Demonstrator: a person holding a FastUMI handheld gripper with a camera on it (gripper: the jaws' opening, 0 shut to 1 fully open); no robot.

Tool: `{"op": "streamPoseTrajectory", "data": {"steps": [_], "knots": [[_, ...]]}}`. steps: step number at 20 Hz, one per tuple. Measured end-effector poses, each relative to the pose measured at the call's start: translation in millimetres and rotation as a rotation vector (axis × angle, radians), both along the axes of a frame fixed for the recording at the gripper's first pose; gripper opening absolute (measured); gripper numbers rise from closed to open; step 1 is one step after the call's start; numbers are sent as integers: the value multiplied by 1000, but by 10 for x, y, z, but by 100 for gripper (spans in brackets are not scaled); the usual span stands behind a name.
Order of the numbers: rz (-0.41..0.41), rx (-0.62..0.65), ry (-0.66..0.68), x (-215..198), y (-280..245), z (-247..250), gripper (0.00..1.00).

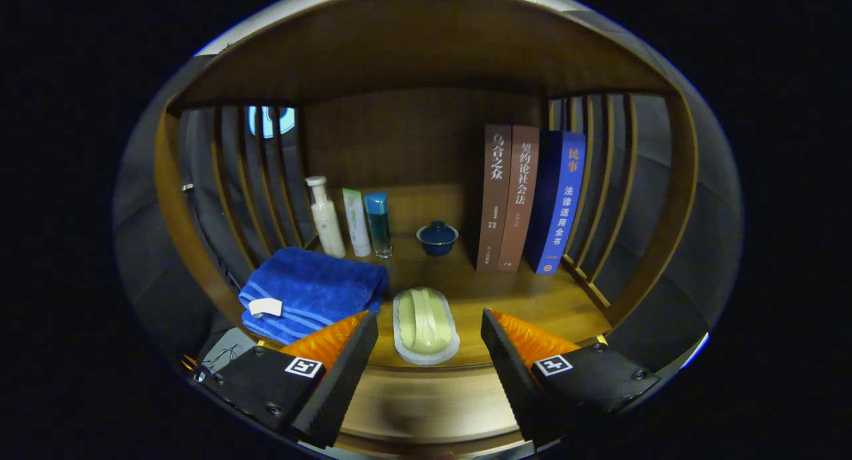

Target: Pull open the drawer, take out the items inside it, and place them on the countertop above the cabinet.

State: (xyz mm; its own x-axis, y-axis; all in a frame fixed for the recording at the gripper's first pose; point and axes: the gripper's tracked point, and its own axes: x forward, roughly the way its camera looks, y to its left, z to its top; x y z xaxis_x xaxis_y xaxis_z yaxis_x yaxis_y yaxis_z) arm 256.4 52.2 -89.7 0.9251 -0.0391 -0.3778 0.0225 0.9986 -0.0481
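My gripper (429, 319) is open, its fingers spread wide with nothing held. Between and just ahead of the fingertips, a pale green soap bar on a white dish (426, 327) lies on the wooden countertop (532, 300), near its front edge. A folded blue towel (309, 293) with a white tag rests on the countertop beside my left finger. Below the countertop's edge, between the fingers, runs a curved wooden front panel (426, 400); I cannot tell whether it is the drawer.
At the back stand a white bottle (326, 217), a white tube (356, 222) and a teal bottle (378, 224). A dark blue lidded cup (437, 238) sits mid-shelf. Three upright books (529, 200) stand at the right. Wooden slats wall both sides, under a wooden top.
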Motion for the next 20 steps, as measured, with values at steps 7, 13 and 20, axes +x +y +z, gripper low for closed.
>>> {"op": "streamPoseTrajectory", "data": {"steps": [7,13,20], "knots": [[27,-5,-148,-872,-26,1,100],[43,18,-175,-1421,-119,-438,99],[40,52,-233,-1767,-230,-913,99]]}}
